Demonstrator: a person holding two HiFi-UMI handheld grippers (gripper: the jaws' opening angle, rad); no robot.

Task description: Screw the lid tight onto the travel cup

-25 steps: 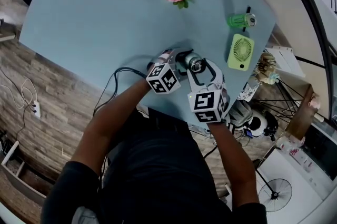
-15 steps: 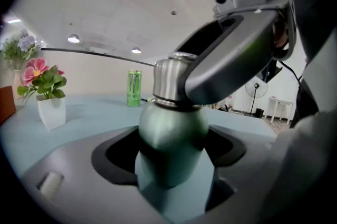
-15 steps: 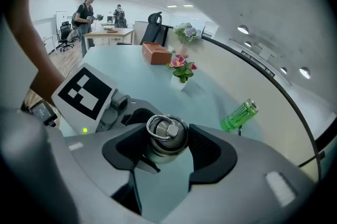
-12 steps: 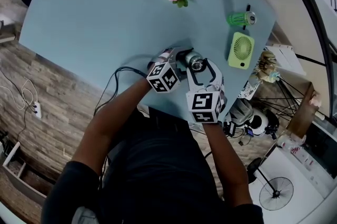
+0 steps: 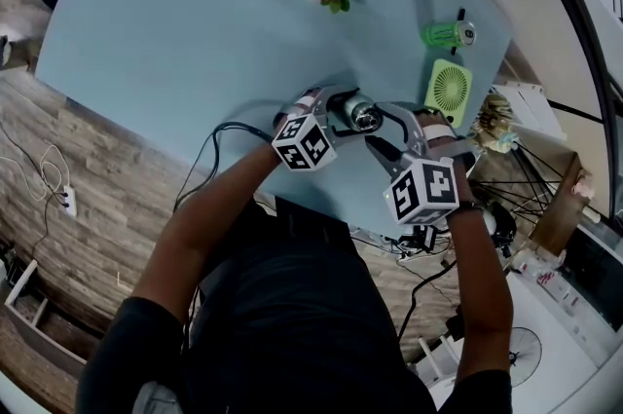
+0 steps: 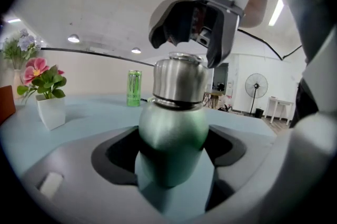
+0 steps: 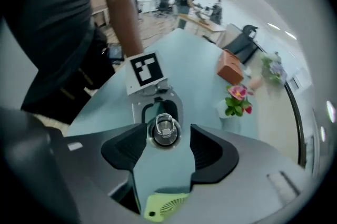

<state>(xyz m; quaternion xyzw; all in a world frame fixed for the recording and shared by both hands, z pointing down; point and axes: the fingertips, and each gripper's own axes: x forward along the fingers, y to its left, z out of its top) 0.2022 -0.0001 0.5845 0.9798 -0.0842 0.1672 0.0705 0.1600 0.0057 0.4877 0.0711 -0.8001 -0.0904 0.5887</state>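
While the left gripper [image 5: 324, 115] clamps its jaws on the cup [image 6: 174, 130], the right gripper [image 5: 389, 131] has just been opening its jaws round the lid [image 7: 165, 131], which is on but maybe not tight.

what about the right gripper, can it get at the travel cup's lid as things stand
Probably yes. The right gripper hangs right over the lid; its jaws have just been opening and stand apart either side of it. The left gripper clamps the travel cup lower down, leaving the lid bare.
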